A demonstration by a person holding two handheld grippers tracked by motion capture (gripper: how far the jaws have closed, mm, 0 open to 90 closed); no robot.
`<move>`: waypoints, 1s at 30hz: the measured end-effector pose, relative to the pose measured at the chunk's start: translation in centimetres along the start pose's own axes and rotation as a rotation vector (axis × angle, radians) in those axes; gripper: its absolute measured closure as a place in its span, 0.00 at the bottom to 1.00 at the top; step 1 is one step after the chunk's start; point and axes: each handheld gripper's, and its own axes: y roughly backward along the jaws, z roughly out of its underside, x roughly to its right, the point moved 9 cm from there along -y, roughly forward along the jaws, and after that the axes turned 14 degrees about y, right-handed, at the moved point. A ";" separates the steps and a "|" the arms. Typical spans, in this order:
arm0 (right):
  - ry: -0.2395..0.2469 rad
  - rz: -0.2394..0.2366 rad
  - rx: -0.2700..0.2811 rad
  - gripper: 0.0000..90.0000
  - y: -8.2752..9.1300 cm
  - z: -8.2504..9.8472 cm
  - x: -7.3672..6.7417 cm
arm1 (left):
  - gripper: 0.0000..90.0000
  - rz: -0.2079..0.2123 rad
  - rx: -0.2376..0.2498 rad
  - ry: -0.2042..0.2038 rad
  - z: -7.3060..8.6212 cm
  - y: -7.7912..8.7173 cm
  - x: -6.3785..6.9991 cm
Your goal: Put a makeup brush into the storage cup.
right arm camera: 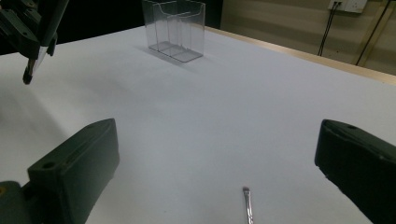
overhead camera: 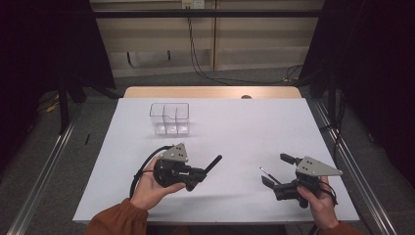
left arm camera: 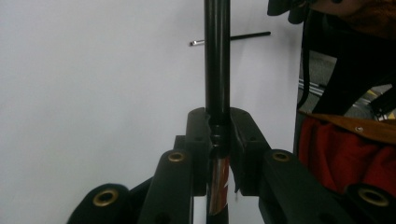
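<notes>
High view: my left gripper (overhead camera: 208,166) pinches a black tube (overhead camera: 213,163), well short of the clear holder (overhead camera: 169,117).

Left gripper view: the pinch sits low on the tube (left arm camera: 217,60), so it could swing.

Right gripper view: jaws spread over a thin brush (right arm camera: 248,205); closing early would flick it away.

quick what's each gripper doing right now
Left gripper: shut on a slim black cylindrical tube.
Right gripper: open, holding nothing; a thin black brush lies below.
</notes>
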 end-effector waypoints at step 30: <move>0.120 -0.230 -0.141 0.00 -2.7 -2.2 -1.6 | 0.88 -0.042 -0.286 -0.033 0.6 -1.5 0.4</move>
